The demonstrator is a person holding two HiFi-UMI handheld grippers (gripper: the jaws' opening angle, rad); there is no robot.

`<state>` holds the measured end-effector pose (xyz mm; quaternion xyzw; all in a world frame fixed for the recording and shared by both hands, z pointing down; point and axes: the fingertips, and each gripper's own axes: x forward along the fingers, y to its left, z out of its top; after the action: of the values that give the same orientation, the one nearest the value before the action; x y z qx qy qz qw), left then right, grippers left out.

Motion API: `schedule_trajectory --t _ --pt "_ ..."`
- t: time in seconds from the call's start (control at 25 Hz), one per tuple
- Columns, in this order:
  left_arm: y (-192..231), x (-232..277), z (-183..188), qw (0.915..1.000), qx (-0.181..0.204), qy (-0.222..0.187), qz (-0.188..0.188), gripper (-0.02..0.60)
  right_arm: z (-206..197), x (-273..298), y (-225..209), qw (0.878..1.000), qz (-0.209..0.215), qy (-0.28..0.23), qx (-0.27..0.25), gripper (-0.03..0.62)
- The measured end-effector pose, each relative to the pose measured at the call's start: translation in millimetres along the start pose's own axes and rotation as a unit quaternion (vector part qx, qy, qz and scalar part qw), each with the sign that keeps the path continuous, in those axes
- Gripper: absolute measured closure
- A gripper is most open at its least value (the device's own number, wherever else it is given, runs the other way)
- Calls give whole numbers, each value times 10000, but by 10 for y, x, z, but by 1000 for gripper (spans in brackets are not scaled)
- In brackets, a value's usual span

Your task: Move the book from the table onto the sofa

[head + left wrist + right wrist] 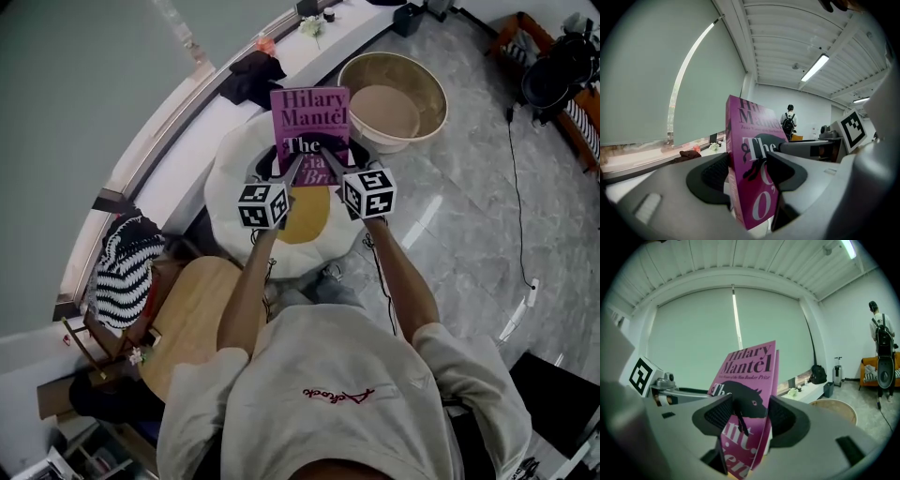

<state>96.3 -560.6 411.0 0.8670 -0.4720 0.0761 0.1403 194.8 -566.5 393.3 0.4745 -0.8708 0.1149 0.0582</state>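
Observation:
A magenta paperback book [310,131] with white and dark lettering is held up in the air, cover toward me, above a round white cushion seat with a yellow centre [302,223]. My left gripper [285,170] is shut on the book's lower left edge and my right gripper [330,158] is shut on its lower right edge. In the left gripper view the book [750,178] stands upright between the dark pads [715,176]. In the right gripper view the book [750,380] is pinched between the pads [785,420], its pages slightly fanned.
A large round beige tub [394,98] stands on the marble floor to the right. A small round wooden table [192,319] sits at lower left beside a striped knitted item [127,267]. A white window ledge [187,150] carries dark cloth [251,75]. A person with a backpack [789,123] stands far off.

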Motion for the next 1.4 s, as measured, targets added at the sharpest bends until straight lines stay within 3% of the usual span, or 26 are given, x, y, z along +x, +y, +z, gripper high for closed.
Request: schedule_trajectory --t 0.72,1.4 --pt "473 188 -620 9982 -347 486 -30 321 -637 498 26 9981 6 562 267 342" --pt "1079 292 -1969 9858 -1114 1258 42 321 -2009 1055 195 9861 75 1507 694 344"
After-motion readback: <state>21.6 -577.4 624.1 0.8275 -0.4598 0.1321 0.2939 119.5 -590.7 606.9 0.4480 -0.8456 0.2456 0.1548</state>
